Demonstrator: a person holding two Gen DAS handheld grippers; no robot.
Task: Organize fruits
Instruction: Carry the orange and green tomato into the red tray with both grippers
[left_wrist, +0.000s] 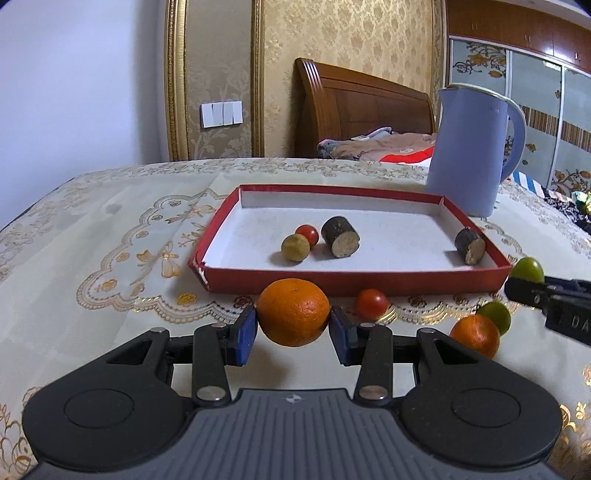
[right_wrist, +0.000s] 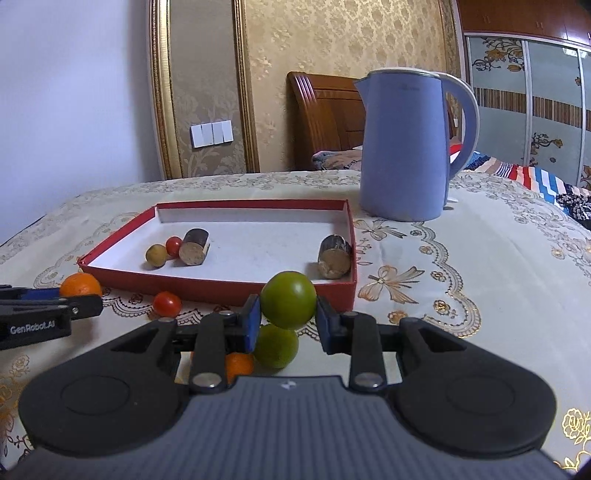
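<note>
My left gripper (left_wrist: 293, 328) is shut on an orange (left_wrist: 293, 312), held just above the cloth in front of the red tray (left_wrist: 354, 282). My right gripper (right_wrist: 284, 319) is shut on a green fruit (right_wrist: 288, 304), near the tray's front right corner (right_wrist: 332, 293). In the tray lie a yellow-green fruit (left_wrist: 294, 248), a small red tomato (left_wrist: 307, 233) and two dark sugarcane pieces (left_wrist: 340, 237) (left_wrist: 470, 245). On the cloth lie a red tomato (left_wrist: 372, 303), a second orange (left_wrist: 474, 335) and another green fruit (left_wrist: 495, 316).
A blue kettle (left_wrist: 471, 149) stands behind the tray's far right corner. The table has a cream embroidered cloth (left_wrist: 110, 251). A wooden bed headboard (left_wrist: 358, 107) and a wardrobe (right_wrist: 535, 110) stand behind the table.
</note>
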